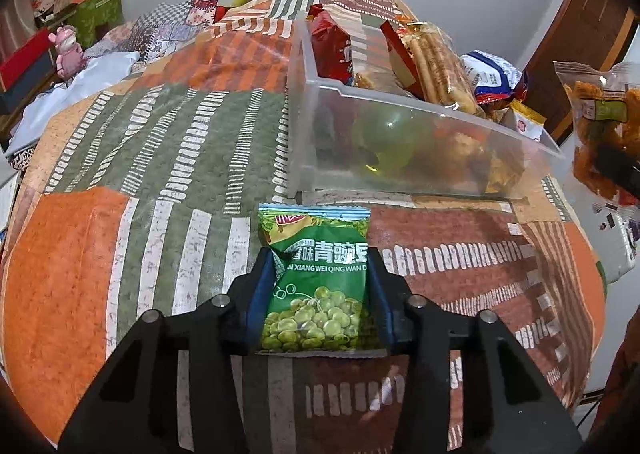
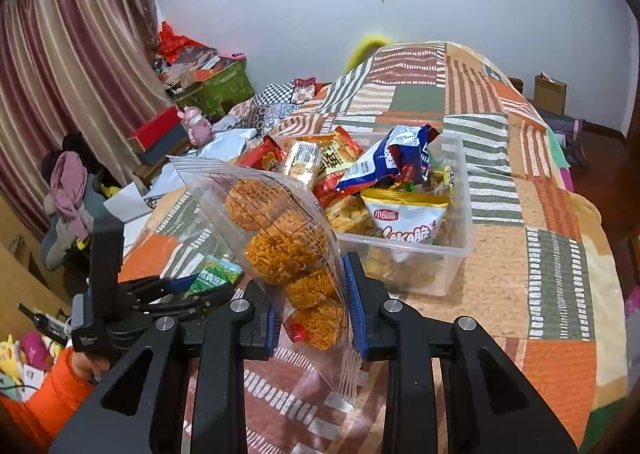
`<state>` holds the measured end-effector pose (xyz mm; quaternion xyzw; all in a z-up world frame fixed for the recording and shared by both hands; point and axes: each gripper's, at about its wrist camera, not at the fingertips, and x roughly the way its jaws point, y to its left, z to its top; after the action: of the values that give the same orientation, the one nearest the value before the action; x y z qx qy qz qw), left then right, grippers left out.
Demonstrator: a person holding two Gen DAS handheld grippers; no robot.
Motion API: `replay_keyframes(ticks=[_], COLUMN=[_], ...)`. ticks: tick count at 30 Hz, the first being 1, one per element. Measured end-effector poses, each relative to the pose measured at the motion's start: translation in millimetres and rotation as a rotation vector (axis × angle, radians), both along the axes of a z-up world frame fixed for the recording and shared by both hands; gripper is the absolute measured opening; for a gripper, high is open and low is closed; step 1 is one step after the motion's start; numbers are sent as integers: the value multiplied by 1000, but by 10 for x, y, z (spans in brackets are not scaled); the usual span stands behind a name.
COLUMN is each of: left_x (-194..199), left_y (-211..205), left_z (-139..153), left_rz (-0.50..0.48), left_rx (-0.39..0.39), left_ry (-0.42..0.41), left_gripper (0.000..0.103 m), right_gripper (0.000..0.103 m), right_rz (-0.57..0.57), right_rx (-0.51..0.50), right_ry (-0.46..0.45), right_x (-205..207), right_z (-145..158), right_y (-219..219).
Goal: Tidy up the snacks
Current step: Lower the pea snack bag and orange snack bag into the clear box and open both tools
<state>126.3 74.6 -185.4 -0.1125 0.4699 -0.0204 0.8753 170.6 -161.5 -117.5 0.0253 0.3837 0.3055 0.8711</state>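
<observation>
A green pea packet (image 1: 320,286) lies on the patchwork bedspread (image 1: 160,142), just in front of a clear plastic bin (image 1: 320,134). My left gripper (image 1: 320,254) is shut on the packet, its blue pads pressing the crumpled sides. In the right wrist view that gripper (image 2: 192,290) and the packet (image 2: 218,274) show low at the left. My right gripper (image 2: 308,294) is shut on the lower part of a clear bag of orange noodle rounds (image 2: 276,222), held up in the air before the bin (image 2: 460,250). The same bag (image 1: 600,122) hangs at the right edge of the left wrist view.
The bin is heaped with snack packets, among them a blue-and-white one (image 2: 384,162) and a white-and-yellow one (image 2: 408,218). Boxes, a pink toy (image 2: 196,128) and curtains crowd the left side. An orange sleeve (image 2: 52,398) shows at the lower left. Bedspread stretches right of the bin.
</observation>
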Motion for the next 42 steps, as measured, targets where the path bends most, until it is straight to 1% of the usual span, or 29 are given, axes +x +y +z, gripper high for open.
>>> replay_keyframes(ticks=[5, 10, 15, 18, 21, 25, 29, 34, 38, 42], left_x=[-116, -197, -85, 22, 118, 351, 620, 884, 1000, 1056], left_y=[40, 43, -18, -76, -153, -234, -280, -312, -315, -318], left_z=[167, 496, 815, 956, 1035, 1103, 1070, 1013, 951, 844], left_rz=[13, 16, -7, -26, -41, -60, -70, -67, -61, -66], left_rx=[11, 21, 27, 28, 25, 33, 47, 68, 85, 91], left_ry=[-36, -111, -192, -229, -252, -271, -263, -254, -244, -208], left_gripper=[42, 42, 42, 42, 42, 42, 42, 42, 42, 42], right_gripper=[26, 26, 26, 26, 26, 26, 26, 26, 26, 27], right_rz=[-12, -25, -36, -37, -46, -60, -63, -55, -44, -14], right_rx=[5, 13, 24, 30, 29, 22, 22, 62, 63, 20], right_ry=[-17, -40, -53, -55, -59, -64, -62, -15, 13, 17], right_x=[20, 69, 177, 233, 311, 424, 542, 715, 798, 766], right_z=[53, 132, 162, 167, 167, 160, 166, 114, 50, -10], right_y=[-21, -28, -8, 37, 93, 146, 206, 262, 352, 475])
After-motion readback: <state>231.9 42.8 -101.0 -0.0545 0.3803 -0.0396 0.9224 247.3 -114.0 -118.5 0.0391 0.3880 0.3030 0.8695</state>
